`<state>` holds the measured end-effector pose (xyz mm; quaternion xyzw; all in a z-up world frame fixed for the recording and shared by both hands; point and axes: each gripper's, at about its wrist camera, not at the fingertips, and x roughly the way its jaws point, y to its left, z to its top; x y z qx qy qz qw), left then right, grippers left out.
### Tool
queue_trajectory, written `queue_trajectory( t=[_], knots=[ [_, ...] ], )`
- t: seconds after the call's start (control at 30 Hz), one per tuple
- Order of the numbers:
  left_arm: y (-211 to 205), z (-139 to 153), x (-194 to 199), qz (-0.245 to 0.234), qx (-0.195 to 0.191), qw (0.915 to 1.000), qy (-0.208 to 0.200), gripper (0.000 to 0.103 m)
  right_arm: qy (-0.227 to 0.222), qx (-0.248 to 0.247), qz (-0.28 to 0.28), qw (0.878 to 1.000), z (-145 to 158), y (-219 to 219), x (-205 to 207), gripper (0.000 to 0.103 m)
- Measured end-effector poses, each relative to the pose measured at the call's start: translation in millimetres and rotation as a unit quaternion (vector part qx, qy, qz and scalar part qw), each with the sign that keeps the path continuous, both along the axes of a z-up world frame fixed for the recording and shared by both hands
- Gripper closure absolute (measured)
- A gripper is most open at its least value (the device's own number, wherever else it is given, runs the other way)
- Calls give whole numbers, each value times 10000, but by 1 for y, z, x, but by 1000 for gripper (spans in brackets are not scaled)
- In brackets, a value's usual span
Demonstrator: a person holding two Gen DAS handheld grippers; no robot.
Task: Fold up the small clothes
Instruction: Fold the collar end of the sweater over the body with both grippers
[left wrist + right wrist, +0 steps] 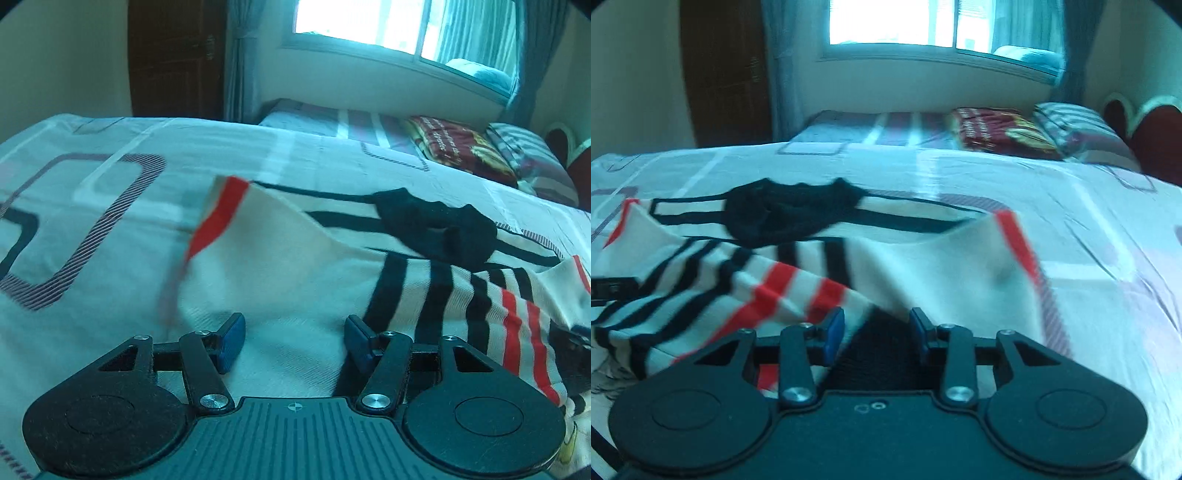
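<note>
From the left wrist view we see our left gripper (293, 341) low over the striped garment (314, 280), a white top with black and red bands lying on the bedspread (92, 229); its 2 blue pads stand well apart with cloth beneath the gap and nothing pinched, so we call it released. The garment spreads ahead and to the right, its long axis running across the view from a raised red-edged sleeve (221, 210) at the left toward the striped body at the right, where its black collar (436, 229) sits beyond the pads; that sleeve is blurred and tipped up off the bed. From the right wrist view our right gripper (877, 336) hovers at the near edge of the same garment, the jaws narrower but with a clear gap; a dark band of cloth lies between the pads, and we see no pad pressing it, so we judge it unclenched. Here a second red-edged sleeve (1015, 240) rises just ahead and to the right, closest to this hand. A red patterned pillow (997, 134) lies well beyond; nothing blocks either sleeve.
</note>
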<state>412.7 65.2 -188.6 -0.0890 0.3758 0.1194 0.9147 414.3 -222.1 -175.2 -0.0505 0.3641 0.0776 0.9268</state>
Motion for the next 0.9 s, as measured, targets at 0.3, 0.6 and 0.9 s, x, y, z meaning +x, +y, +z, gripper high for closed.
queue_trajectory(
  t=[0.3,0.6,0.9],
  knots=[
    [-17,21,-44,131,-59,9999,-44,43,-164,250,299,9991,27,-3,-46,63],
    [-58,1,-91,-266,5,9994,227,43,285,534,1208,9908,14,28,-108,65],
    [-17,-7,-154,-78,450,9983,368,25,53,-121,761,9970,0,-24,-148,66]
  ],
)
